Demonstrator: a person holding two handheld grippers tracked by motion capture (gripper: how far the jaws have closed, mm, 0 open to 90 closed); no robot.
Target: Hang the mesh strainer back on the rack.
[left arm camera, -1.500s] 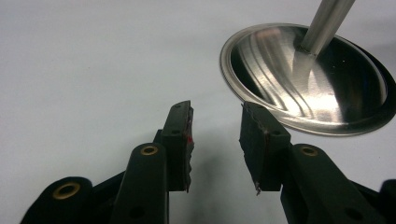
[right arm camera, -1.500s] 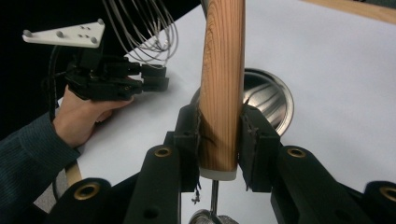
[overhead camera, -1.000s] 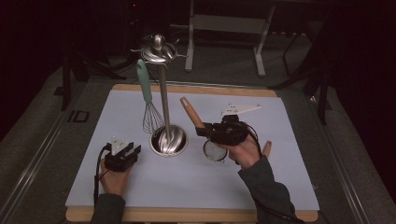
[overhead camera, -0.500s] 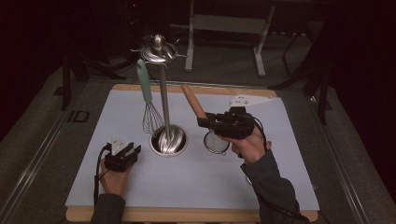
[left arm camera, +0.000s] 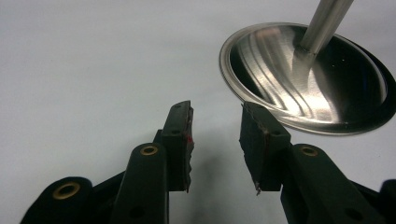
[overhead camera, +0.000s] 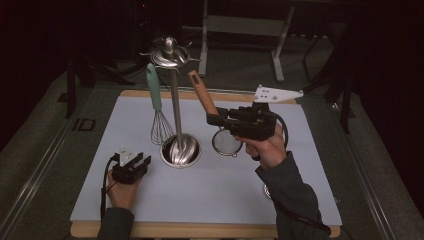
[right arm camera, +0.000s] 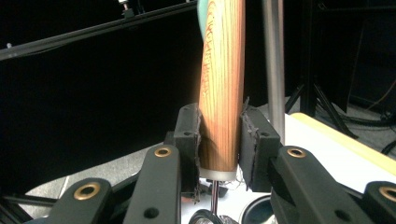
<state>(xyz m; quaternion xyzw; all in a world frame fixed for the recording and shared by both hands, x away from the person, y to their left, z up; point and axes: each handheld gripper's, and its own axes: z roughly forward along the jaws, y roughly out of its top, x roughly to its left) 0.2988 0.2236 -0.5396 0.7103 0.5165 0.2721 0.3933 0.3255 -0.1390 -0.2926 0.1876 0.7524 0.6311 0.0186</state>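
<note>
Dark room; pale mat (overhead camera: pixel 210 200) covers the wooden table (overhead camera: pixel 200 231). Steel stand (overhead camera: pixel 176 107) upright at centre, whisk (overhead camera: pixel 157 107) hanging. Right gripper (overhead camera: pixel 216 119) pinches the strainer (overhead camera: pixel 220 127) handle, lifted clear beside the stand. Left gripper (overhead camera: pixel 134 165) spread, empty.

A darkened lab recording station: a bench (overhead camera: pixel 300 210) under a pale mat (overhead camera: pixel 225 195), ringed by metal rails (overhead camera: pixel 45 165) and stand legs (overhead camera: pixel 280 60) in blackness.
</note>
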